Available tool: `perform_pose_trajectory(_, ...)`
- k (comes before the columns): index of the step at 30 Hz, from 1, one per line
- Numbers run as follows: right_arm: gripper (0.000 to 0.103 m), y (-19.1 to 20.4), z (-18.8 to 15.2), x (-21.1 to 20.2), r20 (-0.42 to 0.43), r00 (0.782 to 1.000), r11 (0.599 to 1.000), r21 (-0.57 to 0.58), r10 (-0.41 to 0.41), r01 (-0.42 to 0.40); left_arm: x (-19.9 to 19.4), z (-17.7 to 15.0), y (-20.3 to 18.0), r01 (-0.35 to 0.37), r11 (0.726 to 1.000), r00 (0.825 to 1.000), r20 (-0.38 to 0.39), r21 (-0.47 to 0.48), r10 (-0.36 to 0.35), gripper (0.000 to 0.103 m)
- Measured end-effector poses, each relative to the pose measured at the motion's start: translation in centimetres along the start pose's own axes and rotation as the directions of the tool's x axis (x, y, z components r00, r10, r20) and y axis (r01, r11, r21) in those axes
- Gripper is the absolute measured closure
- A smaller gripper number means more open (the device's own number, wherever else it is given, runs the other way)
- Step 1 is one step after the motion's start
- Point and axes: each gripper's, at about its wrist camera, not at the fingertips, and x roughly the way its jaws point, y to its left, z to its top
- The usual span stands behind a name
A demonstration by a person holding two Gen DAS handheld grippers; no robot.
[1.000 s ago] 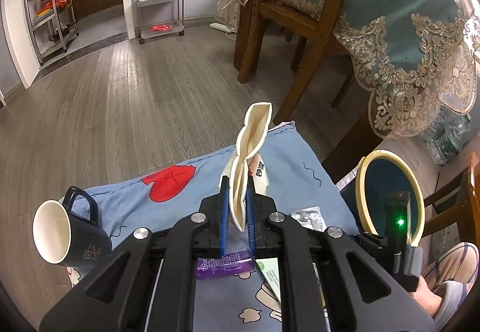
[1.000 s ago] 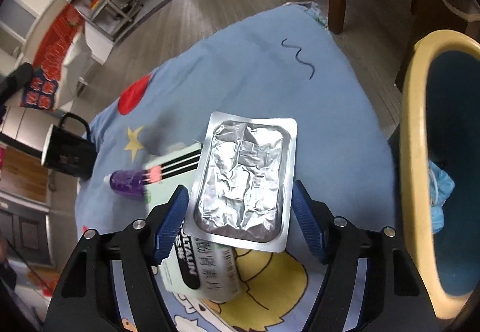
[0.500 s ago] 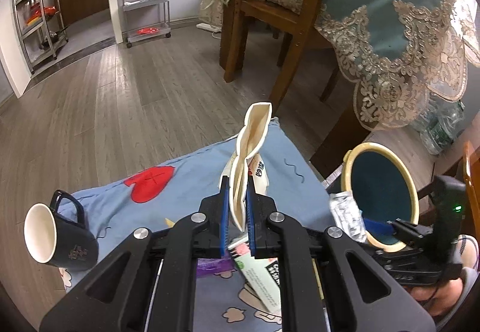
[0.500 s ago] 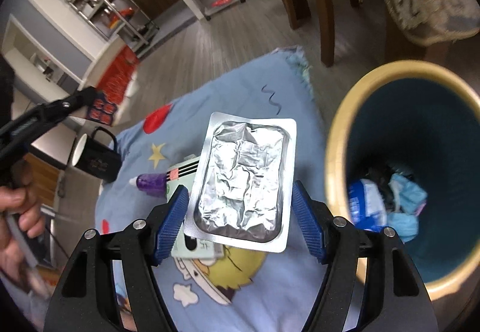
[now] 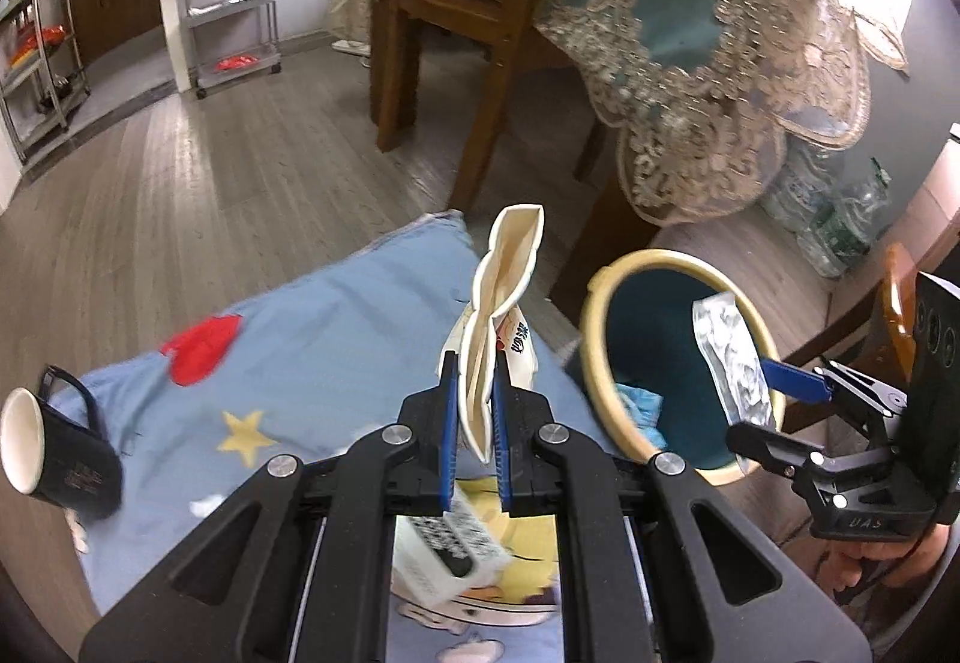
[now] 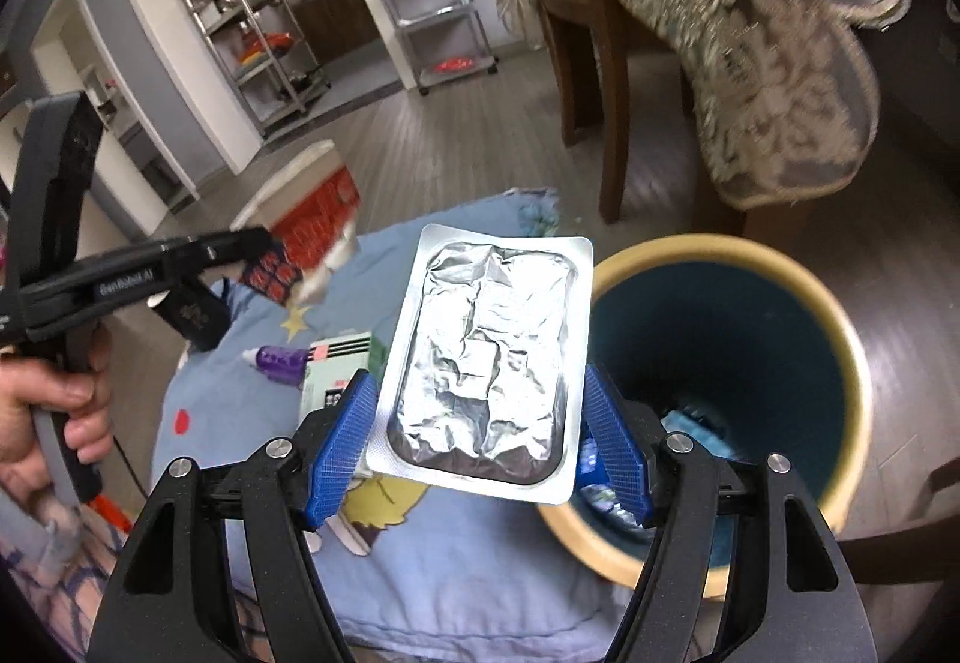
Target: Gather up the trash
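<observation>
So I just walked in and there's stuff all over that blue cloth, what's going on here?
A person is clearing trash with two handheld grippers. The right gripper holds a foil blister pack beside the open bin. The left gripper pinches a flattened cream carton. A mug and a box lie on the cloth.

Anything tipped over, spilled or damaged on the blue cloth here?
The dark mug lies on its side at the cloth's left edge, mouth facing outward; no spill shows. The carton in the left tongs is squashed flat.

dark mug on its side on blue cartoon cloth; wooden chair beside lace-edged tablecloth.
</observation>
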Motion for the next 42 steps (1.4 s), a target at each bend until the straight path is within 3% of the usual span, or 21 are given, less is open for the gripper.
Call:
perform_pose_trajectory(6, 0.032, -2.2, -0.4, -2.0, 0.047, 0.998, 0.999, 0.026, -0.031, 0.03, 0.7, -1.1, -3.6, 0.078, 0.997, 0.997, -0.008, -0.006, -0.078, 0.094)
perform_pose_trajectory(15, 0.032, -5.8, -0.9, -4.4, 0.123, 0.99, 0.991, 0.125, -0.072, 0.056, 3.0, -1.2, -7.5, 0.123, 0.992, 0.991, -0.048, 0.031, -0.121, 0.094)
perform_pose_trajectory(24, 0.032, -6.9, -1.4, -5.6, 0.153, 0.984, 0.981, 0.184, -0.094, 0.065, 5.5, -1.0, -11.1, 0.209, 0.976, 0.976, -0.079, 0.053, -0.205, 0.093)
perform_pose_trajectory(30, 0.032, -8.0, -1.7, -5.6, 0.148, 0.983, 0.971, 0.226, -0.111, 0.076, 8.7, -1.8, -12.2, 0.266, 0.964, 0.952, -0.158, 0.015, -0.26, 0.091)
perform_pose_trajectory(33, 0.032, -8.1, -1.7, -5.6, 0.146, 0.983, 0.971, 0.229, -0.11, 0.075, 10.0, -2.3, -12.7, 0.264, 0.964, 0.948, -0.188, 0.021, -0.256, 0.09)
perform_pose_trajectory(36, 0.032, -8.1, -1.7, -5.6, 0.141, 0.984, 0.971, 0.226, -0.112, 0.078, 10.7, -2.6, -12.8, 0.255, 0.967, 0.949, -0.199, 0.021, -0.246, 0.083)
perform_pose_trajectory(40, 0.032, -8.2, -1.7, -5.3, 0.135, 0.984, 0.97, 0.228, -0.114, 0.081, 10.0, -2.4, -12.3, 0.251, 0.968, 0.956, -0.162, 0.015, -0.245, 0.044)
perform_pose_trajectory(42, 0.032, -8.2, -1.7, -5.2, 0.133, 0.984, 0.971, 0.226, -0.115, 0.083, 9.5, -2.1, -12.2, 0.237, 0.971, 0.962, -0.147, 0.031, -0.23, 0.044)
